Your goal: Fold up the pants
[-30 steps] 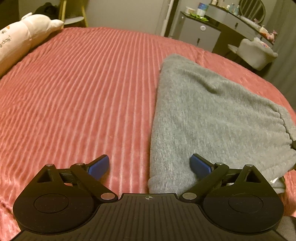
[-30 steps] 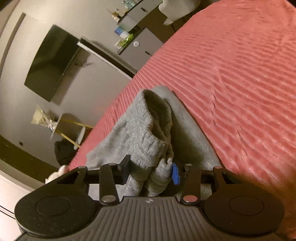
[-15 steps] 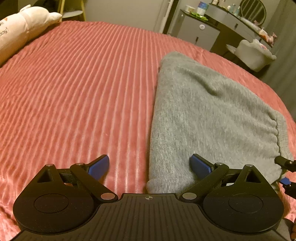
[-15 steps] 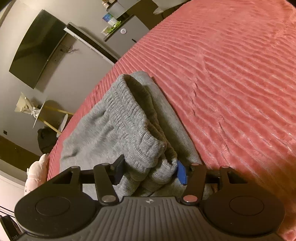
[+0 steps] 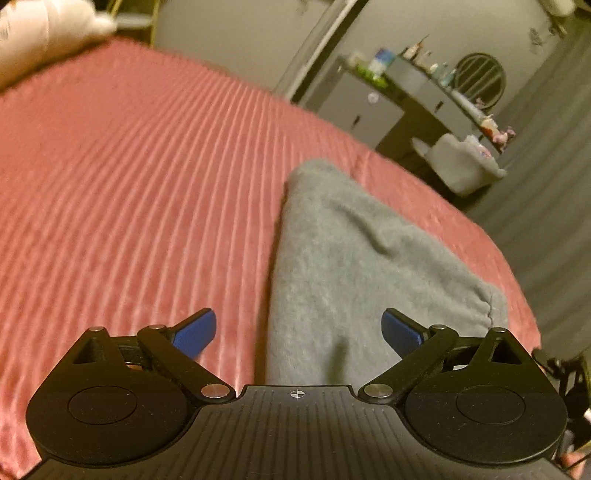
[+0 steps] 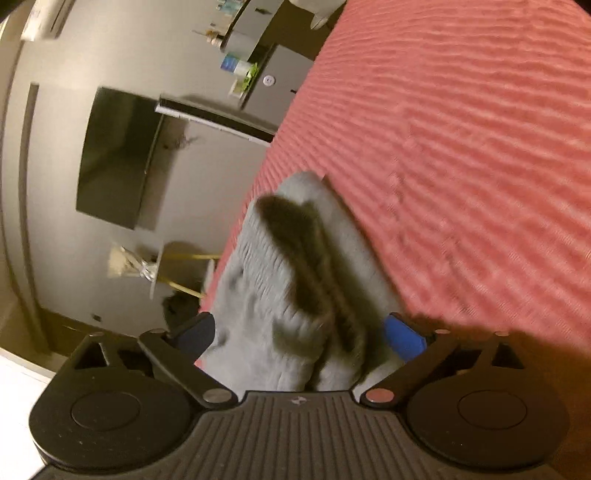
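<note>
So there's one pair of grey knit pants (image 5: pixel 354 266) here, lying folded on a bed with a ribbed pinkish-red cover (image 5: pixel 140 192). That's the only garment I can count on the bed. In the left wrist view the pants run as a long wedge from the near edge up toward the far side of the bed, narrow end away, with the gathered waistband or cuff edge over on the right.

Two claws total. The left claw (image 5: pixel 298 328) has its two blue pads spread wide apart, nothing pinched; the left pad (image 5: pixel 195 332) is over the bare cover and the right one is over the grey fabric, so the pants' left edge sits in the gap without being pressed. The right claw (image 6: pixel 299 332) is opening up, jaws wide; a bunched, thick fold of the pants (image 6: pixel 295 280) sits between its two fingers, but the pads aren't squeezing it as far as I can see. That view is pretty motion-blurred, so I can't tell whether the fabric brushes either pad.

Background stuff: one dark TV (image 6: pixel 114 158) on the wall, one grey cabinet (image 5: pixel 362 110) with some small bottles on top (too blurry to count), one pale upholstered chair (image 5: pixel 465 166), and one white plush pillow (image 5: pixel 44 33) at the far left corner of the bed.
</note>
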The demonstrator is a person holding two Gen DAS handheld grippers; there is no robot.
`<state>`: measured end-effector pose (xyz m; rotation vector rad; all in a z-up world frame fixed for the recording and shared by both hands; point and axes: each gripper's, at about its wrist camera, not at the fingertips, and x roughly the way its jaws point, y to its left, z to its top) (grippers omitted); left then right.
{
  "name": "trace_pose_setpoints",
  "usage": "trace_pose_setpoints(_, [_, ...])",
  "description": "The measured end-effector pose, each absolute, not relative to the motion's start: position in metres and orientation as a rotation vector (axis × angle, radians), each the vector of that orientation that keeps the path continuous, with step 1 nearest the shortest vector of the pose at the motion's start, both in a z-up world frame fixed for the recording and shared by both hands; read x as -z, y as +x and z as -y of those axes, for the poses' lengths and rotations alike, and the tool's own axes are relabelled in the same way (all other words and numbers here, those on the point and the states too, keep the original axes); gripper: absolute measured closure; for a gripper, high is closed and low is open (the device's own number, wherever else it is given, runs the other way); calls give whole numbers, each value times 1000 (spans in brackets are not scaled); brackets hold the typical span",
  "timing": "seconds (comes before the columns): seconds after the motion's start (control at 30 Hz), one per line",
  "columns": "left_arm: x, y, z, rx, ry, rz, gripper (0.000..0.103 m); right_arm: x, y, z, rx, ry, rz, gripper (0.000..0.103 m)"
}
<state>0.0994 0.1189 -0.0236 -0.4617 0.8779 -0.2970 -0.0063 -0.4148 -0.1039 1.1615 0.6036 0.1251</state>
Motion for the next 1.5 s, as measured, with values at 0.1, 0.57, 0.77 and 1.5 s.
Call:
trace_pose_setpoints(0.1, [40,123,-121,342,-544,-974,3,111,4,431,-168,1147,-636,4])
trace_pose_setpoints(0.57, [73,197,-92,638,-625,-1080,2,138,82,457,-426,1219,-724,4])
trace_pose_setpoints(0.77, [81,226,-77,700,-676,-1110,0,132,107,442,-561,1068,-782,4])
trace_pose_setpoints(1.5, [71,240,-35,714,-422,-1100,43,103,152,378,-445,992,-901,22])
